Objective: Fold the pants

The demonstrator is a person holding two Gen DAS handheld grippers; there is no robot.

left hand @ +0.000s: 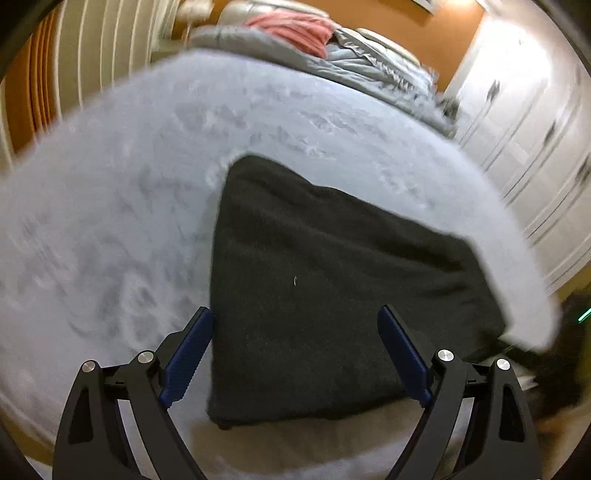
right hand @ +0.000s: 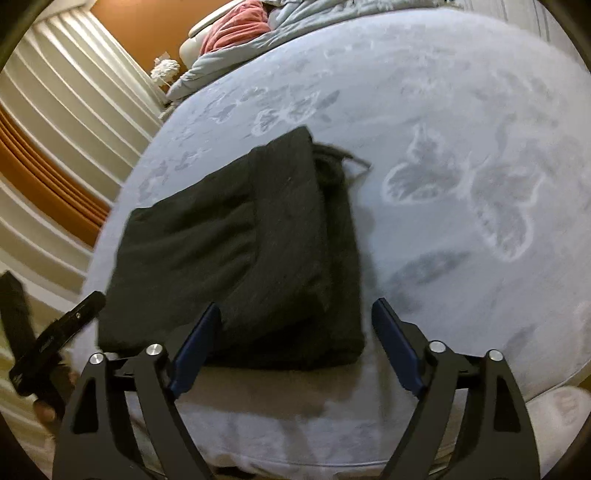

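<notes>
The right claw (right hand: 295,347) stood wide open with nothing between its blue pads (right hand: 194,350), just above the near edge of the black pants (right hand: 236,251). The left claw (left hand: 295,354) was open too, empty, over the same garment (left hand: 332,288). The pants lay folded into a thick, roughly square bundle on the bed (right hand: 461,110), on a pale blue cover with butterfly prints (right hand: 480,199). A drawstring (right hand: 354,162) stuck out at the far side. A grey quilt (right hand: 295,18) and a pink cloth (right hand: 236,29) lay at the far end.

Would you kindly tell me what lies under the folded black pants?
The folded black fleece pants lie on a pale grey bedspread with butterfly patterns. A dark drawstring pokes out at the far edge. Whatever is beneath the folded layers is covered.
</notes>
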